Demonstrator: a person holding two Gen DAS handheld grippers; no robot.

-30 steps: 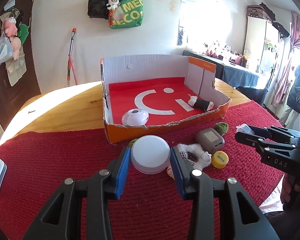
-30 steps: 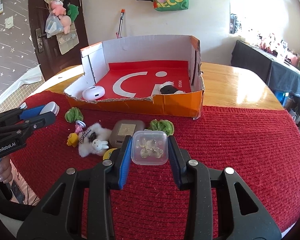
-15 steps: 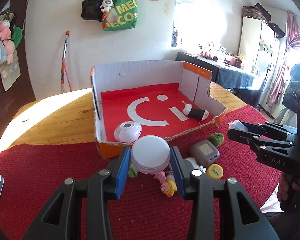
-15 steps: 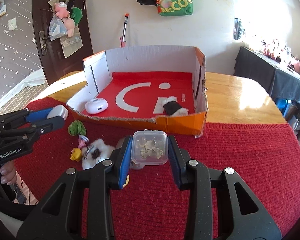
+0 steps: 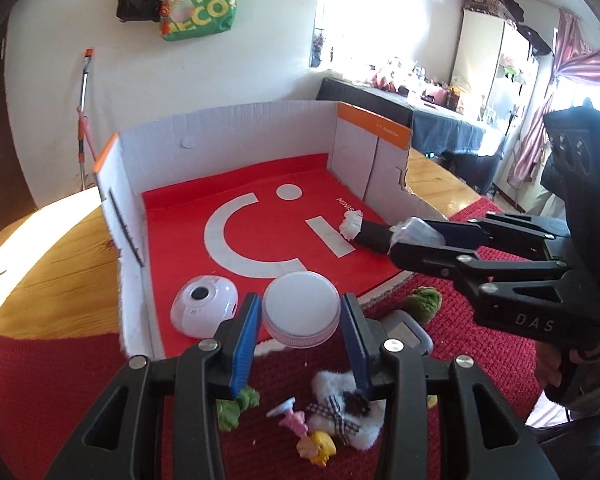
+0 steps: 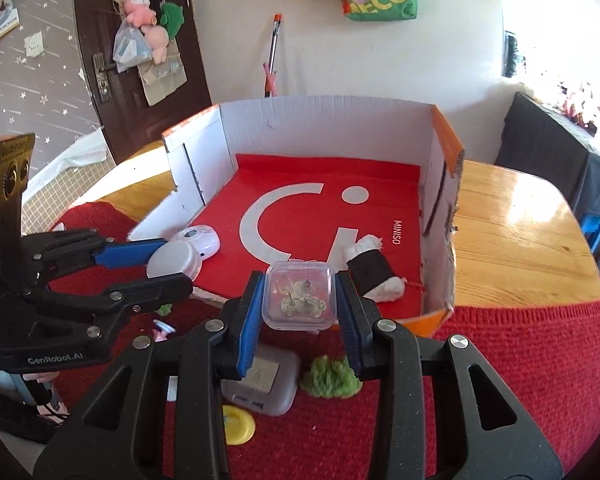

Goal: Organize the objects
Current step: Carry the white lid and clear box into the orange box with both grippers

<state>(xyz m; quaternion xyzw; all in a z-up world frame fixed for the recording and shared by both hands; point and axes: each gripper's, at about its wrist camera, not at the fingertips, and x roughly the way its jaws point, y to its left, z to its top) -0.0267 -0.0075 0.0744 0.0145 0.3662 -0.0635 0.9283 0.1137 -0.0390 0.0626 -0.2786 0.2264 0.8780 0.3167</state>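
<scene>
Cardboard box (image 6: 440, 216) is your target: your left gripper (image 5: 300, 316) clamps the white round case (image 5: 300, 308) over its near-left corner, your right gripper (image 6: 300, 300) grips the clear container (image 6: 300, 294) over its near edge. Lower each onto bare floor, clear of the white device (image 5: 202, 308) and rolled toy (image 6: 370, 270), before letting go.

Green tote bag (image 5: 198, 0) hangs on white wall; orange-tipped stick (image 6: 273, 56) leans beside brown door (image 6: 140, 52)
</scene>
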